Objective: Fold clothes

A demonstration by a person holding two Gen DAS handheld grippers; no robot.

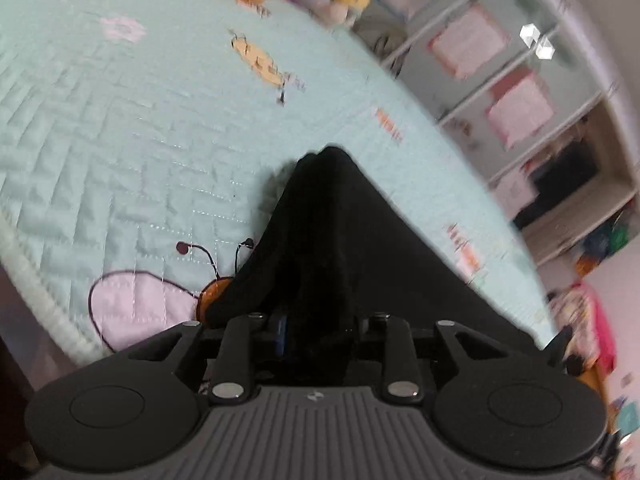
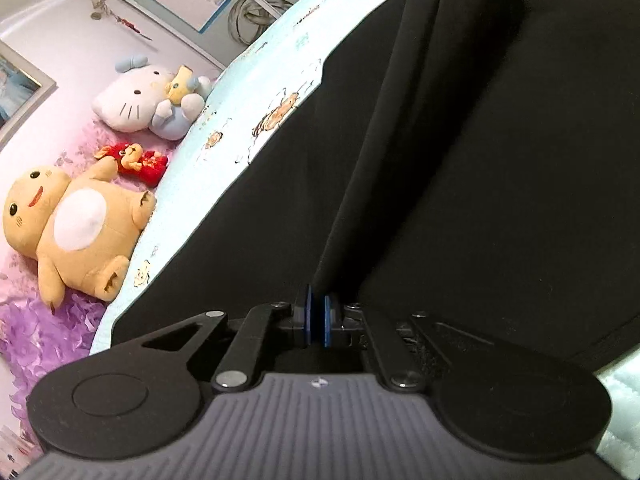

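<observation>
Both grippers — left [image 1: 316, 330] and right [image 2: 317, 320] — pinch the black garment [image 2: 460, 160] over the quilted bedspread [image 1: 120, 140].

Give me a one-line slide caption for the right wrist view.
Right gripper, blue pads nearly closed on a fold of the black garment spread on the pale blue quilt, plush toys beyond.

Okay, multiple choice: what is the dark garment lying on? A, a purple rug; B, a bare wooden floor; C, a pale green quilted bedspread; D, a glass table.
C: both wrist views show the black garment spread over the pale green quilted bedspread, stitched with cartoon patches.
</observation>
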